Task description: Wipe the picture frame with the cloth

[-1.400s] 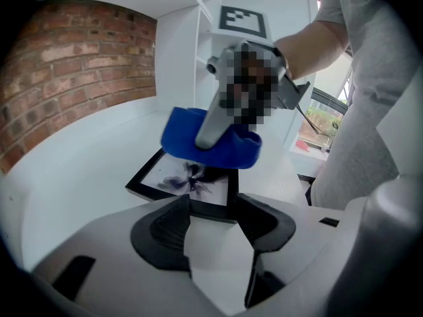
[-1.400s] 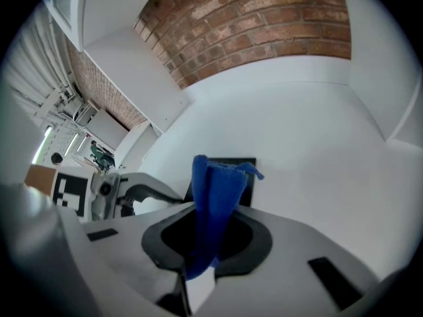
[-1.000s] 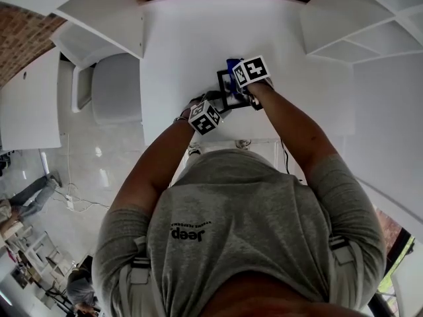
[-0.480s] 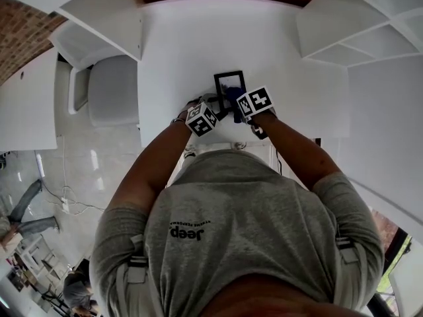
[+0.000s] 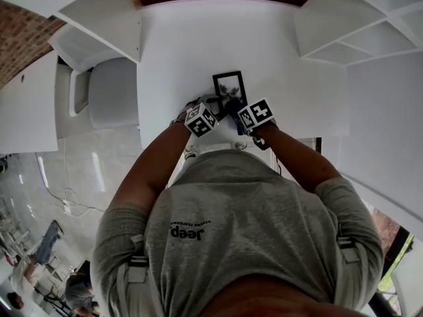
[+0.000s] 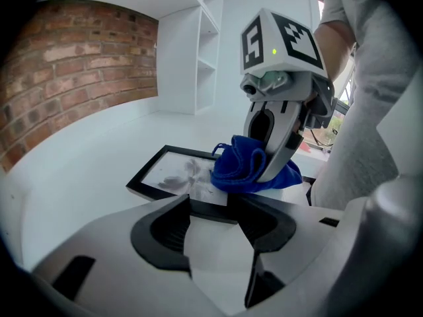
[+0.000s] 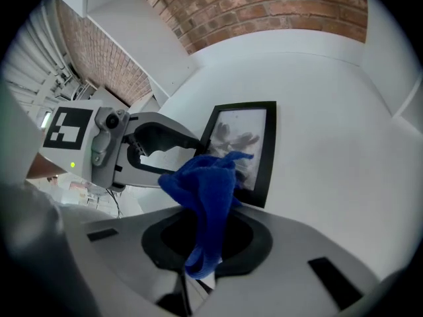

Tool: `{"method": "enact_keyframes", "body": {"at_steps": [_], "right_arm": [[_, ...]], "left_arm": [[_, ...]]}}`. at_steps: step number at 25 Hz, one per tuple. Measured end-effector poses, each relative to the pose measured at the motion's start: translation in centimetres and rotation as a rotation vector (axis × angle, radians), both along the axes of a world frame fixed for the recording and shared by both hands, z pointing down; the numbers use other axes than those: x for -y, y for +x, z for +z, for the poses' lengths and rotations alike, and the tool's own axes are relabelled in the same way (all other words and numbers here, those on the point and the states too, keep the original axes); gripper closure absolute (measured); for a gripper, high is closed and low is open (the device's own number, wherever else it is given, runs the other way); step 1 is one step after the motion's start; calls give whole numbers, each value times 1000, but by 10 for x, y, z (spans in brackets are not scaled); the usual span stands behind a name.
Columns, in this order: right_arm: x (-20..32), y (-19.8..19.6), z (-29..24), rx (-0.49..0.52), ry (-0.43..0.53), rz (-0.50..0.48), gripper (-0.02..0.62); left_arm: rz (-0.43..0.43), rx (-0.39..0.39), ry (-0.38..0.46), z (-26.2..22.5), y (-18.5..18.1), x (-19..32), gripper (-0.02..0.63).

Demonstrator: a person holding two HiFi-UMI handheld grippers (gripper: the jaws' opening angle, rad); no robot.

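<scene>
While the right gripper stays clamped on the blue cloth, the cloth rests on the picture frame at centre. At lower centre, the left gripper has its jaws apart at the frame's near edge.

One person, one frame, one blue cloth, two grippers: left gripper, right gripper; one table, one chair.

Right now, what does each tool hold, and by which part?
The right tool pinches the blue cloth by one end. The left tool stands open at the edge of the picture frame.
</scene>
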State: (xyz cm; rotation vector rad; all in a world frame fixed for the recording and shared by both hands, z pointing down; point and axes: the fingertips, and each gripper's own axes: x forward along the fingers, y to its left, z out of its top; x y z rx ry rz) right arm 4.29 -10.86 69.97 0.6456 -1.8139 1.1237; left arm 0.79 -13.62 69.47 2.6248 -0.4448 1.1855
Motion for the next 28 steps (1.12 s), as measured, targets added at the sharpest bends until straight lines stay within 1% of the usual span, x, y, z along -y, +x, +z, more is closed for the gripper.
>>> {"method": "enact_keyframes", "body": {"at_steps": [15, 18, 21, 25, 28], "right_arm": [[11, -2, -10, 43, 9, 49, 540], [34, -10, -20, 73, 42, 73, 540], [69, -21, -25, 81, 97, 85, 540], [114, -36, -25, 51, 157, 80, 540], [136, -43, -20, 28, 175, 88, 540]], "left_arm": [[-9, -2, 3, 1, 0, 0, 374], [-12, -3, 4, 1, -1, 0, 374], [-15, -6, 6, 1, 0, 0, 374], [-21, -7, 6, 0, 0, 0, 374], [-29, -12, 7, 0, 0, 1, 374]]}}
